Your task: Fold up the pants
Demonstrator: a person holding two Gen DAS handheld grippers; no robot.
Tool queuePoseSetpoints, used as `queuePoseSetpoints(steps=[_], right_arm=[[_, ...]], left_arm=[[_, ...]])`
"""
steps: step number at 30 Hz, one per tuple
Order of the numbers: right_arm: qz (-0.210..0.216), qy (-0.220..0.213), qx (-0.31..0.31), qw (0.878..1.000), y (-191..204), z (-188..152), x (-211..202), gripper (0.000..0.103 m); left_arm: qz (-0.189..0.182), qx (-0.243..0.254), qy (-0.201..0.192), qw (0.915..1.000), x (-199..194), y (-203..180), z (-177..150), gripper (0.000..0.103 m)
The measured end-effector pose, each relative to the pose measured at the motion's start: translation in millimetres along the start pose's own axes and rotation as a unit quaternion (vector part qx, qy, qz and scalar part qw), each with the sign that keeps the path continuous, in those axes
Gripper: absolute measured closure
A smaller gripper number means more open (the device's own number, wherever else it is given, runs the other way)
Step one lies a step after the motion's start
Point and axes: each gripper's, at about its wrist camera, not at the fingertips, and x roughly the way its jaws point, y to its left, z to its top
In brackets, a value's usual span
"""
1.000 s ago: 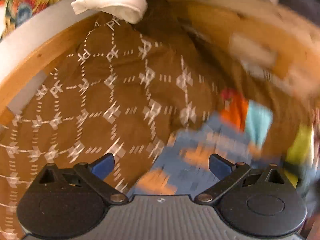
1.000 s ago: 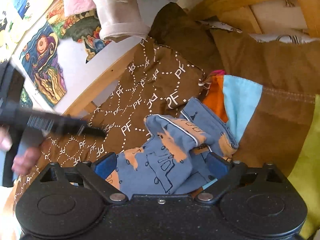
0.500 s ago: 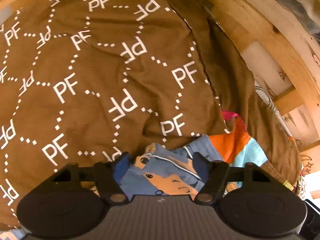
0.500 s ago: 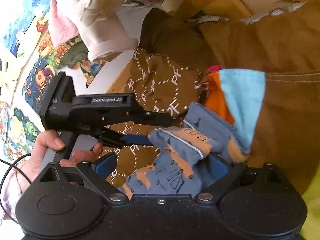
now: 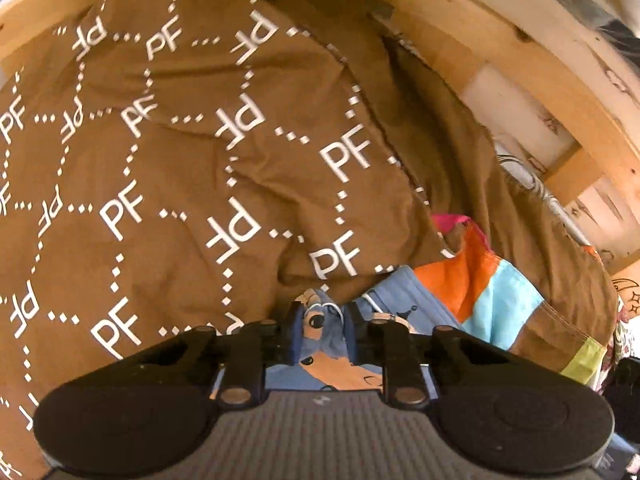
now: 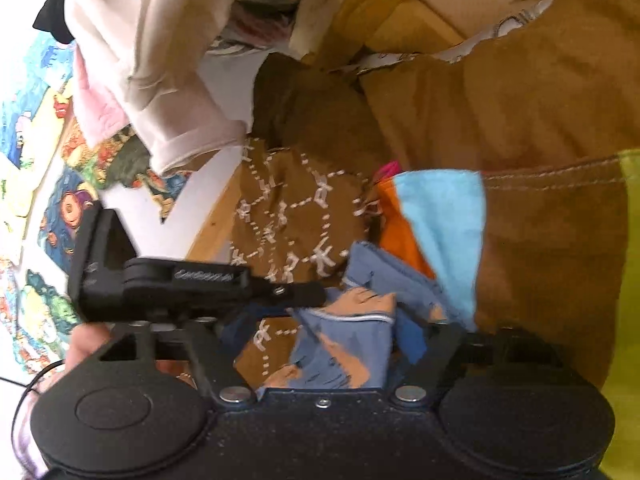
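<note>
Small blue pants [image 6: 352,340] with an orange animal print lie crumpled on a brown bedspread [image 5: 168,168] with white "PF" letters. My left gripper [image 5: 320,330] is shut on a bunched edge of the pants [image 5: 320,322]. In the right wrist view the left gripper [image 6: 308,294] comes in from the left, its tip at the pants' upper edge. My right gripper [image 6: 324,338] stands open around the pants, blue pads on either side of the cloth.
An orange and light-blue patchwork cloth [image 6: 436,220] lies just behind the pants on a tan blanket [image 6: 540,128]. A wooden bed frame [image 5: 460,52] runs behind. Pale clothes [image 6: 160,60] hang above left, by a wall of colourful pictures [image 6: 36,168].
My left gripper swung in over the bedspread to the pants and closed on their edge. My right gripper stayed open around the pants as they bunched and rose slightly.
</note>
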Motion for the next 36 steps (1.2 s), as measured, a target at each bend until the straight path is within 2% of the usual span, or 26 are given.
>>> queuePoseSetpoints(steps=[1,2,3,6,10,12,14,16,17,18,19,20,22,24,26,28,30,31,33,34,35,36], right_arm=[[-0.012,-0.002,0.0,1.0,-1.8,0.2,0.2,0.054],[-0.024,-0.001,-0.001,1.0,-3.5,0.5,0.8,0.072],[-0.035,-0.002,0.002,0.999,-5.5,1.1,0.9,0.083],[-0.039,-0.009,0.003,0.999,-7.9,0.9,-3.2,0.09],[-0.072,-0.036,-0.095,0.992,16.3,-8.0,-13.9,0.094],[-0.092,-0.056,-0.155,0.982,32.6,-19.0,-26.8,0.095],[-0.111,-0.071,-0.226,0.965,50.8,-33.3,-38.3,0.095],[-0.14,-0.08,-0.277,0.947,61.9,-46.5,-43.7,0.094],[-0.156,-0.075,-0.281,0.944,62.3,-51.8,-42.3,0.091],[-0.174,-0.06,-0.275,0.943,59.6,-56.7,-38.0,0.084],[-0.192,-0.036,-0.263,0.945,54.3,-60.3,-30.9,0.082],[-0.202,-0.012,-0.244,0.948,48.5,-61.8,-23.6,0.079],[-0.197,0.011,-0.2,0.96,38.0,-59.0,-16.0,0.074],[-0.181,-0.004,-0.182,0.966,36.7,-52.6,-17.7,0.057],[-0.167,-0.026,-0.166,0.972,35.5,-47.7,-20.2,0.046],[-0.159,-0.029,-0.15,0.975,32.1,-45.5,-19.2,0.046],[-0.159,-0.033,-0.141,0.977,30.2,-41.5,-17.3,0.051],[-0.158,-0.033,-0.138,0.977,29.7,-39.6,-16.7,0.053],[-0.153,-0.035,-0.13,0.979,27.2,-37.8,-19.2,0.067],[-0.154,-0.037,-0.126,0.979,26.2,-37.3,-20.0,0.07],[-0.155,-0.038,-0.123,0.98,25.3,-36.8,-19.7,0.077],[-0.157,-0.039,-0.12,0.98,23.9,-36.7,-20.2,0.085]], left_arm=[[-0.001,0.002,-0.007,1.0,-2.8,-1.2,-1.1,0.081],[-0.003,0.003,-0.014,0.9999,-5.9,-2.1,-2.2,0.081],[-0.003,0.007,-0.019,0.9998,-8.4,-3.1,-2.8,0.081],[0.007,0.023,-0.028,0.9993,-15.2,-6.1,-6.4,0.081],[-0.006,0.023,-0.039,0.999,-21.8,-5.3,-10.5,0.081],[-0.028,0.043,-0.056,0.9971,-27.3,-11.2,-12.3,0.081],[-0.041,0.069,-0.07,0.9943,-33.4,-17.9,-16.6,0.081],[-0.036,0.094,-0.071,0.9924,-32.5,-25.6,-18.2,0.075],[-0.022,0.1,-0.066,0.9925,-27.1,-30.8,-17.6,0.064],[-0.008,0.1,-0.061,0.9931,-21.0,-35.4,-16.5,0.032],[0.004,0.095,-0.053,0.994,-17.6,-36.1,-16.2,0.018],[0.011,0.085,-0.051,0.995,-15.7,-34.9,-16.9,0.012],[0.005,0.074,-0.052,0.9959,-17.6,-30.8,-20.1,0.013],[0.002,0.072,-0.051,0.9961,-18.0,-27.3,-20.4,0.013],[0.004,0.078,-0.057,0.9953,-19.8,-25.0,-19.7,0.016],[-0.002,0.077,-0.059,0.9953,-18.0,-22.9,-17.5,0.025],[-0.016,0.074,-0.05,0.9959,-15.1,-23.2,-14.0,0.043],[-0.022,0.075,-0.043,0.996,-12.7,-23.4,-12.2,0.047],[-0.03,0.083,-0.026,0.9957,-8.1,-27.4,-10.5,0.062],[-0.03,0.089,-0.02,0.9954,-4.4,-30.1,-9.5,0.066],[-0.025,0.094,-0.016,0.9951,-3.5,-33.0,-9.9,0.079],[-0.017,0.1,-0.015,0.9947,-3.3,-35.6,-10.3,0.083]])
